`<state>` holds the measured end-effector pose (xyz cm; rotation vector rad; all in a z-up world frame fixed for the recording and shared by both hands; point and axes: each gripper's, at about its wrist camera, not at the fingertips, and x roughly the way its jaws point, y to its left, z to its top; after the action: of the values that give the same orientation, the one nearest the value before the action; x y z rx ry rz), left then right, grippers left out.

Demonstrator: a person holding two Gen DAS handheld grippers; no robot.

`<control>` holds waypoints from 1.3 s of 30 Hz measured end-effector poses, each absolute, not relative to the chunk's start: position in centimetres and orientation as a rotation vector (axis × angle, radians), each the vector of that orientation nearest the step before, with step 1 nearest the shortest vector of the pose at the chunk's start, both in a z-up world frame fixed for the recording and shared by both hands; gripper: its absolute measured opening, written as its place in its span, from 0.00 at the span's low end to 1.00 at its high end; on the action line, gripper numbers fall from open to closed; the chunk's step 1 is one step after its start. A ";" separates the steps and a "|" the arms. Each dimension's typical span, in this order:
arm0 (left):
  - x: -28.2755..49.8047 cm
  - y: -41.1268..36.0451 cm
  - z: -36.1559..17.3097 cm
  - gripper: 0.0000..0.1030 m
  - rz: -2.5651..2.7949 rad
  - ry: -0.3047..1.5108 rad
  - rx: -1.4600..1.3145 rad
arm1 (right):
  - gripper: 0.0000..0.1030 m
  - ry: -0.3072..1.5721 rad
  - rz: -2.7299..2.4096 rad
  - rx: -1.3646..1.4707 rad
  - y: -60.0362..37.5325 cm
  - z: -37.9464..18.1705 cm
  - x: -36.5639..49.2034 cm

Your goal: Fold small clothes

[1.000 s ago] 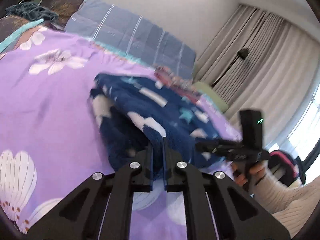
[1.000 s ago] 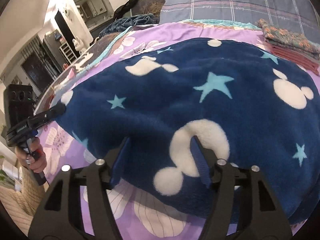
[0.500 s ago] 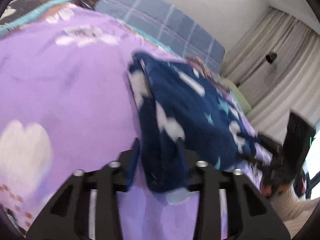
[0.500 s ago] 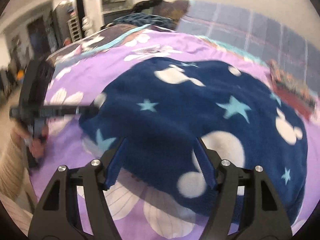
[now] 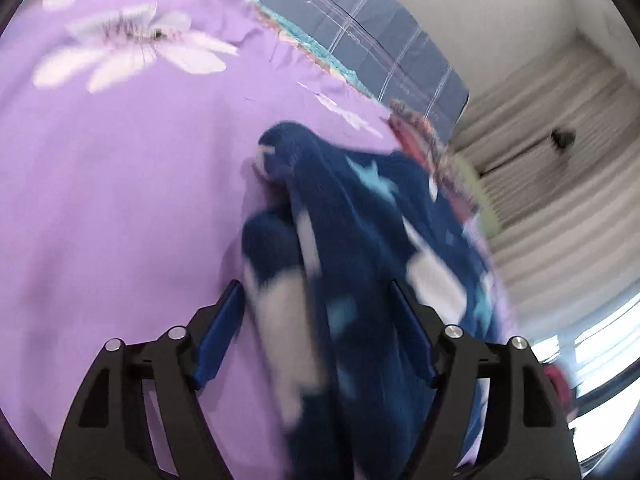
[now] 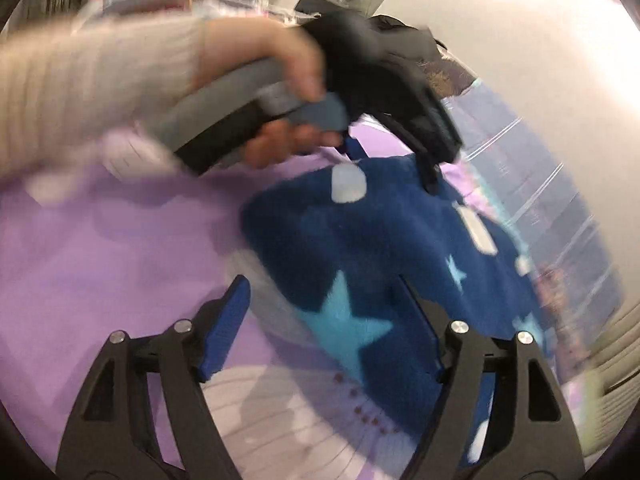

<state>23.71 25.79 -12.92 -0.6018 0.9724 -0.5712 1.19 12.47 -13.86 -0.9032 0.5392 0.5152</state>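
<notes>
Navy fleece garment with stars lies on the purple floral bedsheet; both grippers' jaws, left gripper and right gripper, have just been opening and stand apart around its edge.

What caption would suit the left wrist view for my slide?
Open left hand-held gripper over a navy star-print fleece garment on a purple floral bedspread.

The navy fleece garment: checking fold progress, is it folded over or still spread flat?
Folded over: the navy fleece garment lies bunched in stacked layers on the purple bedsheet.
</notes>
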 end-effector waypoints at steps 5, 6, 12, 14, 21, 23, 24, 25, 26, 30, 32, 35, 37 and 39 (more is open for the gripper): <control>25.2 26.2 -12.7 0.22 -0.578 0.960 -0.711 | 0.24 0.463 0.456 -0.941 14.8 -14.3 2.4; 24.6 26.2 -11.8 0.22 -0.584 0.929 -0.690 | 0.21 0.479 0.481 -0.898 14.7 -13.7 2.7; 24.5 25.8 -14.1 0.28 -0.564 0.940 -0.609 | 0.18 0.540 0.544 -0.779 13.4 -13.2 3.9; 24.3 26.4 -14.1 0.29 -0.580 0.912 -0.632 | 0.23 0.520 0.536 -0.796 13.5 -13.4 3.5; 23.3 26.1 -12.4 0.53 -0.571 0.922 -0.581 | 0.55 0.518 0.524 -0.778 12.3 -12.8 1.5; 23.1 25.3 -12.5 0.53 -0.587 0.938 -0.545 | 0.62 0.544 0.482 -0.826 12.3 -13.8 1.6; 23.2 25.0 -12.8 0.53 -0.588 0.941 -0.533 | 0.63 0.536 0.458 -0.866 12.7 -14.5 1.7; 23.4 24.7 -13.0 0.53 -0.593 0.935 -0.534 | 0.64 0.522 0.448 -0.883 13.2 -14.9 1.3; 23.8 24.5 -13.1 0.53 -0.597 0.935 -0.540 | 0.64 0.504 0.435 -0.904 13.8 -15.0 1.3; 24.8 24.0 -13.5 0.53 -0.613 0.919 -0.517 | 0.63 0.480 0.452 -0.909 14.5 -14.1 1.1; 24.5 23.9 -13.5 0.53 -0.615 0.902 -0.504 | 0.63 0.490 0.487 -0.845 13.2 -12.6 0.7; 24.1 23.9 -13.6 0.53 -0.617 0.877 -0.497 | 0.62 0.511 0.436 -0.698 9.3 -9.7 1.4; 24.1 24.0 -13.6 0.53 -0.620 0.872 -0.503 | 0.62 0.492 0.363 -0.514 5.2 -7.2 1.9; 24.1 24.1 -13.6 0.53 -0.624 0.865 -0.507 | 0.62 0.454 0.245 -0.351 1.0 -5.5 2.4</control>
<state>24.05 24.07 -13.58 -0.5066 0.8651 -0.6241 2.43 0.95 -5.55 -0.3514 0.4535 0.2449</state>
